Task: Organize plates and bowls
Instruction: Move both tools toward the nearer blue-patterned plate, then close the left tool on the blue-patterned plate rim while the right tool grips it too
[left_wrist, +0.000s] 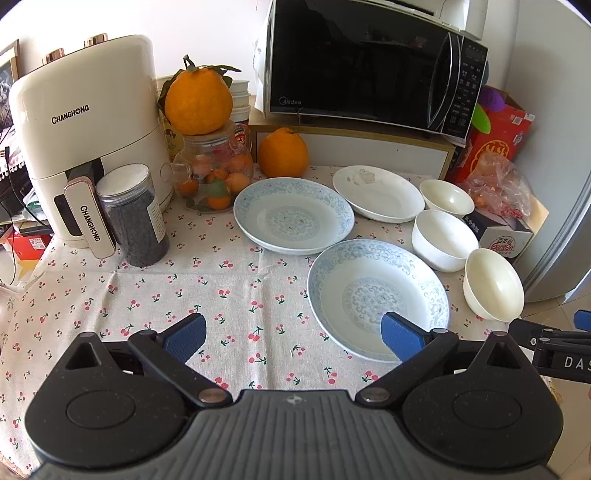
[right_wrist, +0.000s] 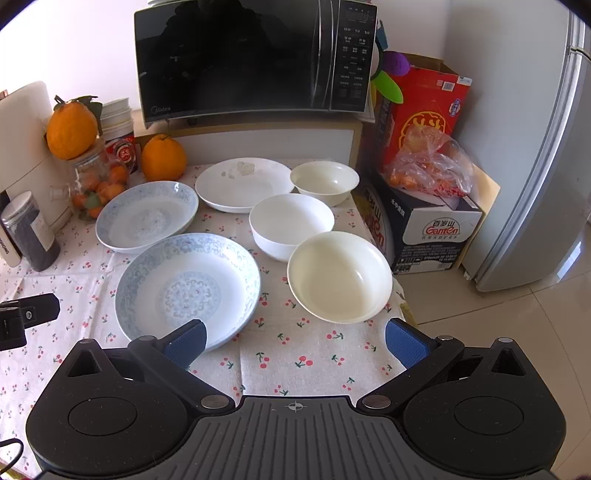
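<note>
Two blue-patterned plates lie on the cherry-print tablecloth: a near one and a farther one. Behind them sits a plain white plate. Three white bowls stand in a row at the right: a near one, a middle one and a far one. My left gripper hangs open above the cloth, its right finger over the near plate's rim. My right gripper is open in front of the near plate and near bowl, holding nothing.
A black microwave sits on a low shelf at the back. A cream air fryer, a dark jar, a glass jar of small oranges and a big orange line the left and back. Boxes and a fridge stand at the right, past the table's edge.
</note>
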